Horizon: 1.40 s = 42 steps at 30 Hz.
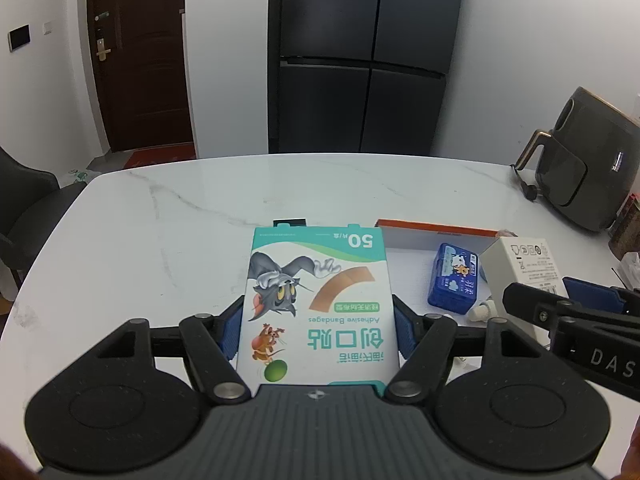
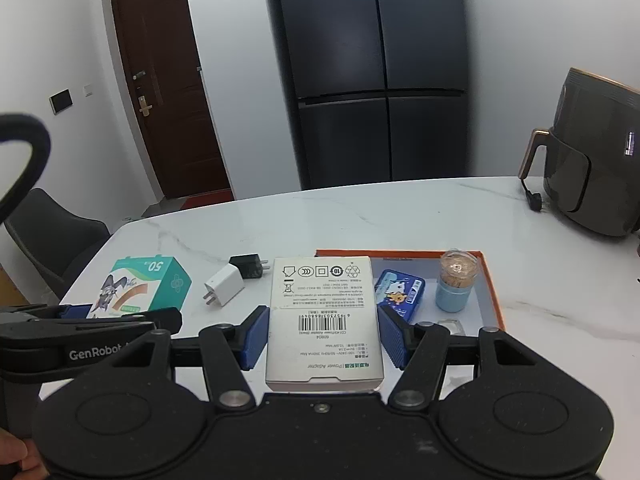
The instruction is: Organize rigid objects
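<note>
The left hand-held gripper [image 1: 316,330] holds a flat bandage box [image 1: 316,300] between its two blue pads, which press on the long sides of the box. The box is teal and white, with a cartoon cat, a mouse, a brown plaster strip and the number 50 printed on it; the print is upside down in the left wrist view. It is above the white marble surface [image 1: 160,232], left of the orange-edged tray [image 1: 436,227].

The right hand-held gripper [image 2: 322,340] is closed on a white power adapter box [image 2: 322,320]. Its top face shows a barcode, small grey text and a row of symbols. The box is held over the surface just at the left edge of the tray [image 2: 494,292].

Both grippers point forward and slanting down toward the surface. They are side by side, each one visible at the edge of the other's view. A small part of a hand [image 2: 20,460] shows at the lower left in the right wrist view.

In the tray I count one blue tissue pack [image 2: 400,292] and one light blue jar of toothpicks [image 2: 456,286], which stands upright. On the surface between the two boxes lie two chargers: one white charger [image 2: 222,286] and one black charger [image 2: 250,266], touching or nearly touching. One dark air fryer [image 2: 592,160] stands at the far right.
</note>
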Motion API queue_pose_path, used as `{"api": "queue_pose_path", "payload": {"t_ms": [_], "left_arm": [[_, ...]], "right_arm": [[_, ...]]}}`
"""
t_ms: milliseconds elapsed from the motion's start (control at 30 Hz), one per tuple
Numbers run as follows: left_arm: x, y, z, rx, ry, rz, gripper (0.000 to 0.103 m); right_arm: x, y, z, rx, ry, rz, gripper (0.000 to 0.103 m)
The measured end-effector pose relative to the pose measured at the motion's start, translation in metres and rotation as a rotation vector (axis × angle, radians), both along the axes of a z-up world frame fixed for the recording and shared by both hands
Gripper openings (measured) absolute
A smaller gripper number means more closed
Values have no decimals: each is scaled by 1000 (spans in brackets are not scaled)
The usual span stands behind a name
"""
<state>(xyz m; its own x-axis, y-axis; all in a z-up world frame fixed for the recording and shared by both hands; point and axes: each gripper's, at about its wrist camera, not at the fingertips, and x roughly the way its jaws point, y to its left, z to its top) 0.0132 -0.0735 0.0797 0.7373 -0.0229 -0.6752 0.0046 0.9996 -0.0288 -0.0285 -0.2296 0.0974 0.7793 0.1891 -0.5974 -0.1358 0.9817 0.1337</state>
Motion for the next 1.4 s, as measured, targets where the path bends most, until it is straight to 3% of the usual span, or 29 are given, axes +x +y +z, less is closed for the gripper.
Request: {"api": "queue_pose_path", "payload": {"t_ms": [1400], "left_arm": [[17,-76,-11,11,14,-135,72]], "right_arm": [[-12,-74,-3,10,8,-152,72]]}}
